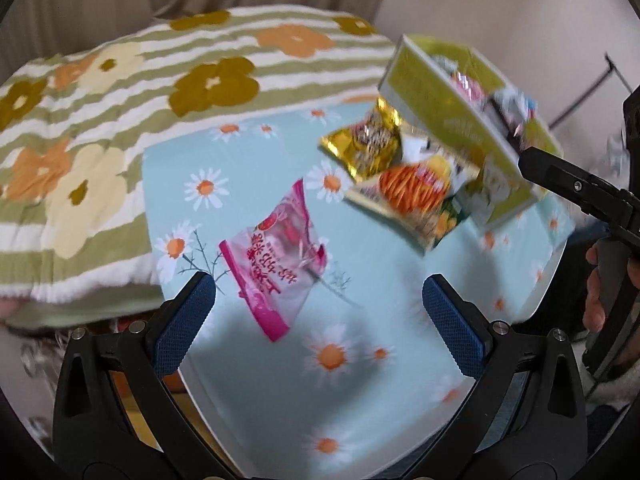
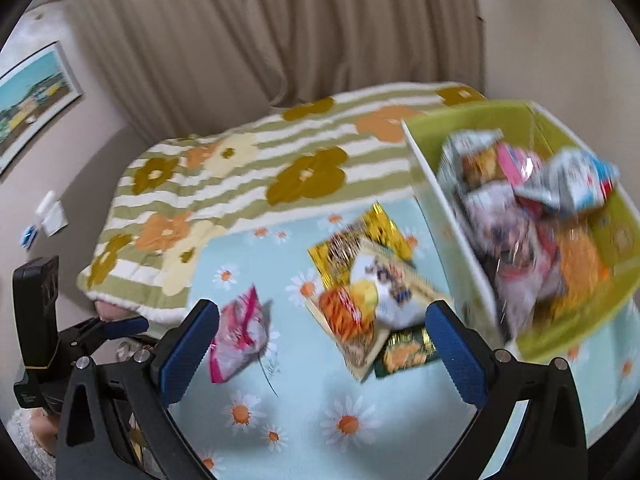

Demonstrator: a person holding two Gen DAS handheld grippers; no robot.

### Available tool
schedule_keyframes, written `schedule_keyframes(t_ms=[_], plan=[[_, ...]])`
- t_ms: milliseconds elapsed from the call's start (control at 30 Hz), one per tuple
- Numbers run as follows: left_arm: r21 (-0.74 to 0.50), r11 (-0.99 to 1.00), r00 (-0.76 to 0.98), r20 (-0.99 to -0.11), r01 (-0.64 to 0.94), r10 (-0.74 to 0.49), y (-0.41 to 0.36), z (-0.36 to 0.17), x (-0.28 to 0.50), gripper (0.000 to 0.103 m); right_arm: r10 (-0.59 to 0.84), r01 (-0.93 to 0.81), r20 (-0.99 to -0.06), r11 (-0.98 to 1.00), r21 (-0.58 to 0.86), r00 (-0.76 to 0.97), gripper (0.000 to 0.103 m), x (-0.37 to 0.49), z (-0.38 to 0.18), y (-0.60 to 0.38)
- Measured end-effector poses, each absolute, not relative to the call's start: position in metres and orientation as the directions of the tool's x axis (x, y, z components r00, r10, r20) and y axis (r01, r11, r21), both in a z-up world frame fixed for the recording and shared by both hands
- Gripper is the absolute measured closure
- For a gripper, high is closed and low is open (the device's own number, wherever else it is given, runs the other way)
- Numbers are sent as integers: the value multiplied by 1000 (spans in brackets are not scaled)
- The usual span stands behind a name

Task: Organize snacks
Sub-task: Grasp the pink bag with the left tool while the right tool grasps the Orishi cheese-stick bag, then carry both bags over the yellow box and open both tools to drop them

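Observation:
A pink snack packet (image 1: 276, 256) lies on the daisy-print table (image 1: 360, 380), just ahead of my open, empty left gripper (image 1: 318, 312). A gold packet (image 1: 366, 140) and an orange-noodle packet (image 1: 412, 196) lie beside a green box (image 1: 444, 116) that holds several packets. In the right wrist view the pink packet (image 2: 240, 336) lies ahead-left of my open, empty right gripper (image 2: 320, 344). The gold packet (image 2: 384, 228), the orange-noodle packet (image 2: 352, 320) and a dark green packet (image 2: 408, 352) lie between its fingers and the green box (image 2: 560, 128).
A flowered striped blanket (image 1: 140, 120) covers the surface beyond the table's far-left edge. Curtains (image 2: 280, 32) hang behind it. The right gripper's body shows at the right edge of the left wrist view (image 1: 580, 188). A framed picture (image 2: 32, 100) hangs on the left wall.

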State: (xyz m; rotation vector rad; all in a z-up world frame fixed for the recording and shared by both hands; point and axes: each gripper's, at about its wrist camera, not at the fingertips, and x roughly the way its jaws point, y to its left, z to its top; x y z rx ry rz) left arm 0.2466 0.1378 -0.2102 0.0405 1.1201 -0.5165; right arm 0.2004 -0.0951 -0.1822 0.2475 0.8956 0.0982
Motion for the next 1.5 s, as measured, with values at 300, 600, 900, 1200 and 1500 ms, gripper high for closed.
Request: schedule_keyframes(t_ms=[300,600,900,1200,1500], plan=[[-52,803,305,-909,593,-284,122,-269,268,1,70,99,-798,982,160,599,0,206,-238,-80],[-10,735,278,-922,678,-269,106,-299,286,1,15,161,-782,976,148,623,0,226,-263,-82],[22,714,267,-935,700,-232,94,-313,294,31,-6,207,-772,965,163,635,0,236,-277,-87],[-56,755,252,-924,653,-287,103,-308,309,47,-4,226,-766,957,184,643,0,248,-281,-93],[-123,800,251,-912,587,-324,113,-301,310,54,13,220,-761,954,204,649,0,257,-286,-92]])
